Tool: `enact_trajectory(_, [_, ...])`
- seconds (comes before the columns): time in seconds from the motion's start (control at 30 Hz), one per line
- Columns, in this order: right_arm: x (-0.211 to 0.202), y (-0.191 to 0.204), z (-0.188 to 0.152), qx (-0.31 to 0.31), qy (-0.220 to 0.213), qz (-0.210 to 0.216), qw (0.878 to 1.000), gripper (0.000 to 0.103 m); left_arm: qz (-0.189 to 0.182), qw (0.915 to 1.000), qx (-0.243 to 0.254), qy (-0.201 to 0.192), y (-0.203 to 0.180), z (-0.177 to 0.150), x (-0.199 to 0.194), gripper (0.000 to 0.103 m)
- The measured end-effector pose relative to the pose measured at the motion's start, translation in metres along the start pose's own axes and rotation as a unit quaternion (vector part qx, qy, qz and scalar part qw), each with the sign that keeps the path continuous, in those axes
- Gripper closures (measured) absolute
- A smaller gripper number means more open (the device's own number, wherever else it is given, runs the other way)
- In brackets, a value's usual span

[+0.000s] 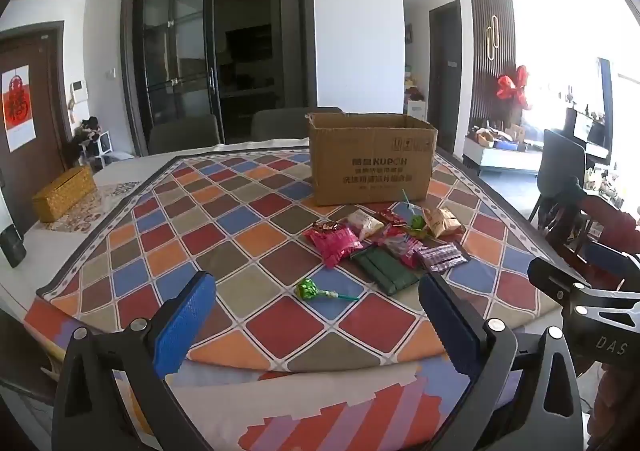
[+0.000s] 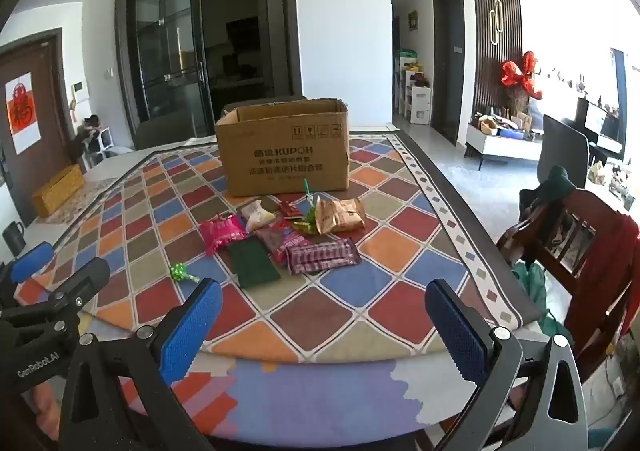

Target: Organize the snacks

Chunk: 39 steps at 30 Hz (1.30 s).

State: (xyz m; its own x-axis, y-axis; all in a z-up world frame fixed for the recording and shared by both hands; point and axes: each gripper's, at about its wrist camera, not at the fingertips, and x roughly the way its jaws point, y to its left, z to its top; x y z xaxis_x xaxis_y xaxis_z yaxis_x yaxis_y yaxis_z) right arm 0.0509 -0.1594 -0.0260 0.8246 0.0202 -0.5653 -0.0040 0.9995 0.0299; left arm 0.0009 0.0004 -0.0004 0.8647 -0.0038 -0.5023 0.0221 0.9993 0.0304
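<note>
The snacks lie in a little heap on the counter (image 1: 256,235), right in front of one brown cardboard box (image 1: 370,159). The box is open at the top and stands upright.

In the heap I can count one pink packet (image 1: 332,241), one dark green packet (image 1: 382,267), one purple striped packet (image 1: 442,257), one pale packet (image 1: 366,223), one tan paper packet (image 1: 442,221) and one small red packet (image 1: 388,216). There are more pink and red wrappers jumbled in the middle, and I cannot tell how many. One green lollipop (image 1: 416,217) sticks up in the heap with its stick tilted toward the box. A second green lollipop (image 1: 310,288) lies flat, alone, a little apart from the heap on the near side.

The left gripper (image 1: 316,315) is spread as wide as it goes. Nothing is between its two blue pads, and it touches nothing. The lone lollipop shows in the gap between them, but it is farther off on the counter. The right gripper (image 2: 322,321) is spread wide too, and it holds nothing.

Both grippers hang over the near edge of the counter, side by side. They tip down a bit and point toward the snacks and the box.

The counter has a cloth with many colored diamonds. One yellow box (image 1: 64,193) sits far to the left side. One wooden chair (image 2: 568,239) with a red cloth on it stands at the right.
</note>
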Motion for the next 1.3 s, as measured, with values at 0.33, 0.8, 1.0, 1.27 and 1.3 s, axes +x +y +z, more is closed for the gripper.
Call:
enact_trajectory(0.33, [0.0, 0.001, -0.001, -0.002, 0.0, -0.002, 1.0, 0.001, -0.006, 1.0, 0.001, -0.001, -0.002, 0.004, -0.006, 0.0])
enact_trajectory(0.8, [-0.001, 0.0, -0.001, -0.001, -0.001, 0.0, 1.0, 0.001, -0.011, 0.9999, 0.003, -0.009, -0.008, 0.01, -0.013, 0.0])
enact_trajectory(1.0, [-0.002, -0.001, -0.001, -0.001, -0.002, 0.001, 1.0, 0.001, -0.011, 0.9999, 0.002, -0.009, -0.004, 0.006, -0.012, 0.0])
enact_trajectory(1.27, [-0.003, -0.001, -0.001, 0.0, -0.003, 0.001, 1.0, 0.001, -0.011, 0.9998, 0.001, -0.013, -0.003, 0.009, -0.013, 0.0])
enact_trajectory(1.3, [-0.003, -0.001, -0.002, 0.0, -0.003, 0.001, 1.0, 0.001, -0.01, 0.9999, 0.001, -0.013, -0.003, 0.009, -0.013, 0.0])
